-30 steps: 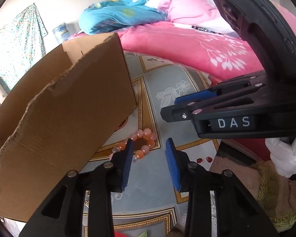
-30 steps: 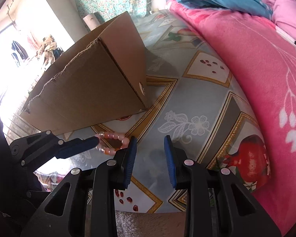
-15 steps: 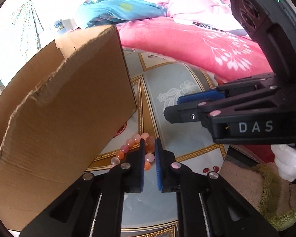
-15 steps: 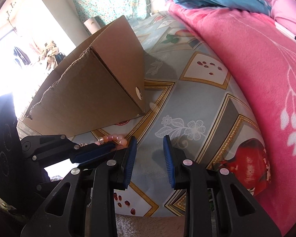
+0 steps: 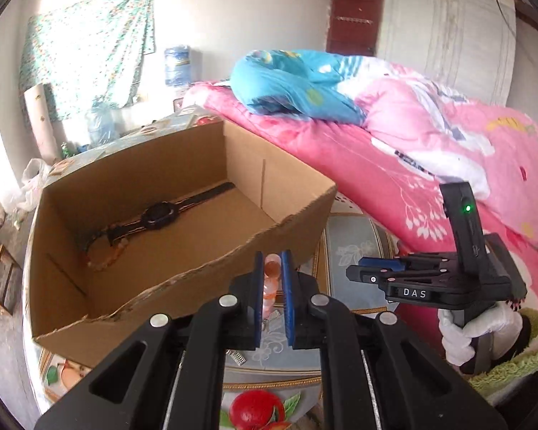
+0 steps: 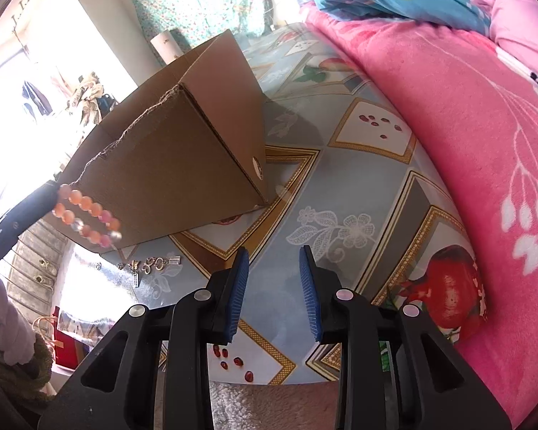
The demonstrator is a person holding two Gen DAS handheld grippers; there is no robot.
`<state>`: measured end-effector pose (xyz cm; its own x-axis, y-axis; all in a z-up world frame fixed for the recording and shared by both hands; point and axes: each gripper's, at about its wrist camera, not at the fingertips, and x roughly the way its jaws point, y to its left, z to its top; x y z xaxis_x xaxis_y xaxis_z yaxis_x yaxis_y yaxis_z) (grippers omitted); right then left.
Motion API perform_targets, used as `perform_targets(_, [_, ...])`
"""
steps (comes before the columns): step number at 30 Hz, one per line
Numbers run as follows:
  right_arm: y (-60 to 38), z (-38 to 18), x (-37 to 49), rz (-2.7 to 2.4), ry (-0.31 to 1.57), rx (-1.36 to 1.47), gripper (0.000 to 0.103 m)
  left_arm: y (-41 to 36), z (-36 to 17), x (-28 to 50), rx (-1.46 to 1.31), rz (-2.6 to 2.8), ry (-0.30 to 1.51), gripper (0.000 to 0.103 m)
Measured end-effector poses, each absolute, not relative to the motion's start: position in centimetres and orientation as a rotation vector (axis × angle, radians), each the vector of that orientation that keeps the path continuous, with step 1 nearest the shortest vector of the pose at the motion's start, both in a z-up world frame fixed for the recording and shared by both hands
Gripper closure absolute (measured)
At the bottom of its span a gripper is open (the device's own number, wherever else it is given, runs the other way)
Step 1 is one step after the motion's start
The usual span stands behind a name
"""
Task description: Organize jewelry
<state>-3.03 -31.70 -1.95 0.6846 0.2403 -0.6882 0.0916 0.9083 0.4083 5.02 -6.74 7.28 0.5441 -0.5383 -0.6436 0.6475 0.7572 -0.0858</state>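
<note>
cardboard box (image 5: 183,215): matt, torn rim | bead bracelet (image 6: 86,220): glossy | tablecloth (image 6: 358,193): shiny | blanket (image 6: 466,107): fleecy

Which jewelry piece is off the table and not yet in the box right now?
The pink bead bracelet, pinched in the left gripper and hanging in the air. The watch lies inside the cardboard box.

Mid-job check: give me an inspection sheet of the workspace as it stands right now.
Surface: patterned tablecloth.
Job's things: pink bead bracelet hanging clear of the table; watch and another bracelet inside the cardboard box.
Clutter: small metal charms on the cloth.
Grippers: left hand-held gripper shut on the bead bracelet; right hand-held gripper open, empty.
Cables: nothing seen.
Surroundings: pink blanket, water bottle.
</note>
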Motion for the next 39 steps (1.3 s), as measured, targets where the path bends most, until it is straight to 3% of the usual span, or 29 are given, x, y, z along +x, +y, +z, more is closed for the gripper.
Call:
perform_targets(5, [-30.0, -1.3, -3.0, 0.11, 0.82, 0.401, 0.074, -0.6, 7.5, 4.4, 0.011, -0.608, 0.753, 0.094])
perform_targets(12, [-27.0, -0.7, -3.1, 0.15, 0.831, 0.349, 0.073, 6.0, 3.7, 4.0, -0.205, -0.51, 0.863, 0.094])
perform_targets(23, [-24.0, -0.2, -3.1, 0.141, 0.853, 0.275, 0.073, 12.9, -1.6, 5.3, -0.332, -0.359, 0.922, 0.094])
perform_targets(28, [-22.5, -0.2, -3.1, 0.153, 0.869, 0.254, 0.073, 13.4, -2.3, 6.2, -0.244, -0.297, 0.957, 0.092])
perform_targets(30, [-22.1, -0.2, -3.0, 0.158, 0.871, 0.246, 0.073, 13.5, -1.8, 5.9, -0.226, -0.29, 0.932, 0.079])
perform_targets(32, [-21.7, -0.3, -2.8, 0.164, 0.876, 0.241, 0.073, 13.5, -1.1, 5.6, -0.21, -0.281, 0.883, 0.073])
perform_targets(39, [-19.9, -0.6, -2.3, 0.203, 0.899, 0.219, 0.073, 8.3, -0.7, 6.5, -0.047, -0.382, 0.848, 0.073])
